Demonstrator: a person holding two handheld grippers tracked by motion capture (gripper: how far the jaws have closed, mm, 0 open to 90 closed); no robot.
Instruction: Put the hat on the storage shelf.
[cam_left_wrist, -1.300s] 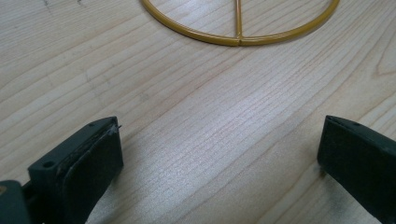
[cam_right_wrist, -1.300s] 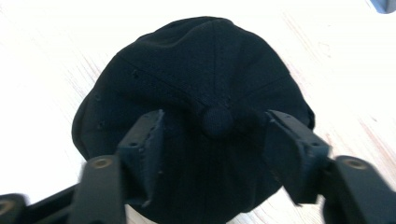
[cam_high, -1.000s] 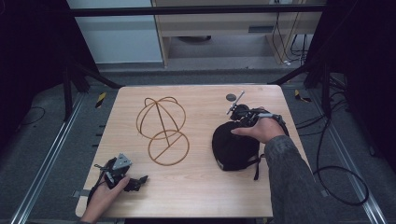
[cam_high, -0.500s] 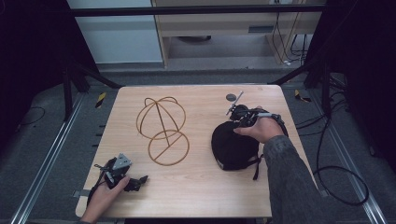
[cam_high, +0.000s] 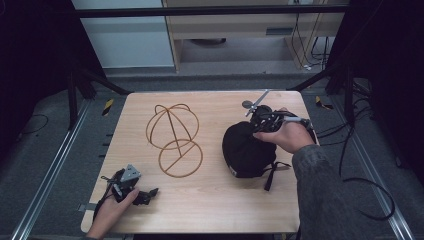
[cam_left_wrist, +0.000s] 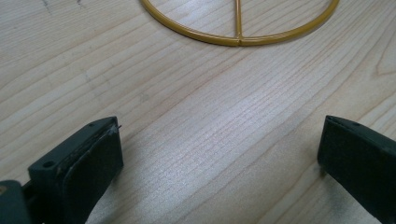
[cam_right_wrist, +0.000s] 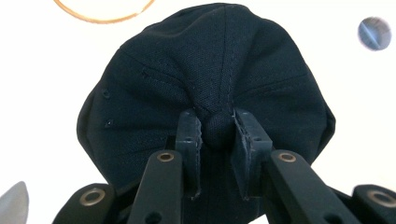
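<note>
A black cap (cam_high: 246, 150) lies on the right half of the wooden table (cam_high: 210, 200). My right gripper (cam_high: 260, 122) sits at its far edge, and in the right gripper view (cam_right_wrist: 217, 133) its jaws are shut on the cap's top button, bunching the fabric (cam_right_wrist: 210, 70). A gold wire hat stand (cam_high: 174, 135) rests at the table's middle left; its round base ring (cam_left_wrist: 238, 28) shows in the left gripper view. My left gripper (cam_high: 142, 192) rests near the front left corner, jaws wide open over bare wood (cam_left_wrist: 219, 149).
A small dark disc (cam_high: 246, 104) lies on the table behind the cap, also seen as a bluish disc (cam_right_wrist: 374, 33). The cap's strap (cam_high: 272, 172) trails toward the front. Cables (cam_high: 360, 165) hang off the table's right side.
The right hand and gripper have shifted slightly on the cap. The left gripper has stayed put.
</note>
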